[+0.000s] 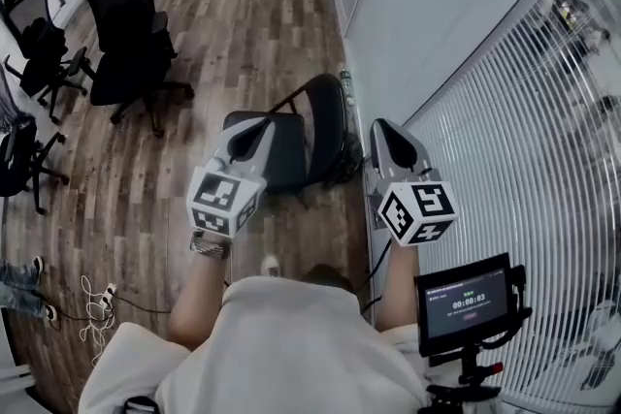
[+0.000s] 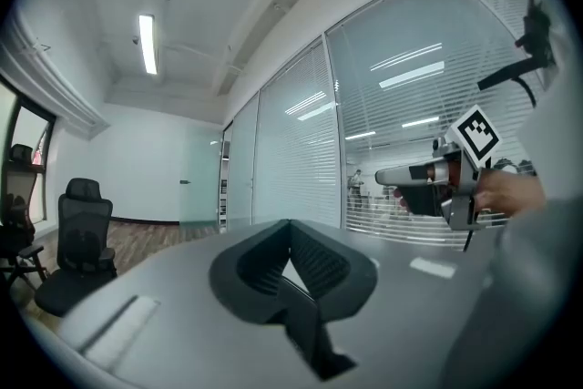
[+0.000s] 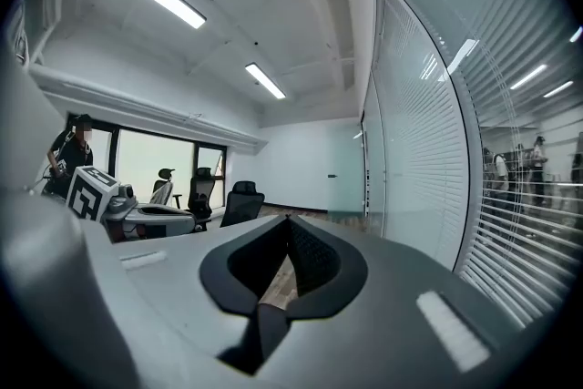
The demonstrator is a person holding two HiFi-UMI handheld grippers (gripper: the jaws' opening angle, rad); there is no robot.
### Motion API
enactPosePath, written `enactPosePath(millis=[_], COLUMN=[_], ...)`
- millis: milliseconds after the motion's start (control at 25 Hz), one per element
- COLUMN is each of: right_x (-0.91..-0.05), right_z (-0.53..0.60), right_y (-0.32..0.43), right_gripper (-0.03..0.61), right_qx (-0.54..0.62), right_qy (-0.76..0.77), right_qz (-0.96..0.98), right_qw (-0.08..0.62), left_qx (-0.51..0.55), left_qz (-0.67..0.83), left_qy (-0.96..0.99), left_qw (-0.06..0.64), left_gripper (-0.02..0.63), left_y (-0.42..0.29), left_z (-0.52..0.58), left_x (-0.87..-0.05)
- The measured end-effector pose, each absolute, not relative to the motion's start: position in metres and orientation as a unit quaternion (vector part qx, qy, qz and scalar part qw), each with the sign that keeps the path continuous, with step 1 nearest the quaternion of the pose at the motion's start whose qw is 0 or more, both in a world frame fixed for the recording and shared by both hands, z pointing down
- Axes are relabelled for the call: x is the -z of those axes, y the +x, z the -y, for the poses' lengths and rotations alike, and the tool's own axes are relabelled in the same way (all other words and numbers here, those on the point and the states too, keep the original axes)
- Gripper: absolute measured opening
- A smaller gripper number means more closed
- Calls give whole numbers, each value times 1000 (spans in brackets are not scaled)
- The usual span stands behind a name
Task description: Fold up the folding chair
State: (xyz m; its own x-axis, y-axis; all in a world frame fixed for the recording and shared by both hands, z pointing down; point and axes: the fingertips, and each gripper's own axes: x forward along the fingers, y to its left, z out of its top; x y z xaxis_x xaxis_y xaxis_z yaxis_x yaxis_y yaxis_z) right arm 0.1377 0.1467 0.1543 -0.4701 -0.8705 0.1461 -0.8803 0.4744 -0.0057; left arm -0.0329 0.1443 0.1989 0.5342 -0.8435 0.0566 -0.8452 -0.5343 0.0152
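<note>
Jaws of the left gripper (image 2: 290, 225) are pressed together with nothing between them, and the right gripper (image 3: 287, 223) shows the same: jaws shut and empty. The person, in a pale shirt, holds the 2 grippers side by side at chest level, each with its marker cube toward the body, both pointing roughly level toward the far end of the room.

In the head view the black folding chair (image 1: 325, 126) stands unfolded on the wood floor (image 1: 243, 15), just ahead of the grippers. Its seat is down and its backrest is nearest the glass wall (image 1: 417, 34). The left gripper's tip overlaps the near edge of the seat in that view, but contact cannot be judged. The right gripper sits to the right of the chair, over the strip beside the slatted blinds (image 1: 514, 141).

3 black office chairs (image 1: 131, 34) stand well apart from the folding chair, at the room's far left. White cables (image 1: 97, 305) lie on the floor near the person's left side. A small monitor (image 1: 464, 301) on a stand sits low at the right, its screen lit.

From the left gripper view, the right gripper is seen in front of the blinds. From the right gripper view, a second person (image 3: 71, 155) stands by the window.
</note>
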Motion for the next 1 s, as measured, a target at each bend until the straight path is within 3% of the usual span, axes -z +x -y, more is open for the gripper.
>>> enactPosePath(millis=[480, 800, 1000], right_x=[-172, -213, -250], right_z=[-102, -10, 29], right_y=[149, 181, 199], right_gripper=[3, 5, 46], right_qx=[-65, -117, -158], right_qy=[511, 507, 493], right_qz=[854, 849, 846], right_qw=[74, 97, 125], left_qx=[-44, -83, -85], left_qz=[507, 546, 571], left_qy=[859, 826, 808], left_qw=[59, 108, 117], left_gripper=[-2, -2, 31], left_y=[-49, -53, -53], left_z=[-109, -40, -4], left_x=[-230, -271, -288])
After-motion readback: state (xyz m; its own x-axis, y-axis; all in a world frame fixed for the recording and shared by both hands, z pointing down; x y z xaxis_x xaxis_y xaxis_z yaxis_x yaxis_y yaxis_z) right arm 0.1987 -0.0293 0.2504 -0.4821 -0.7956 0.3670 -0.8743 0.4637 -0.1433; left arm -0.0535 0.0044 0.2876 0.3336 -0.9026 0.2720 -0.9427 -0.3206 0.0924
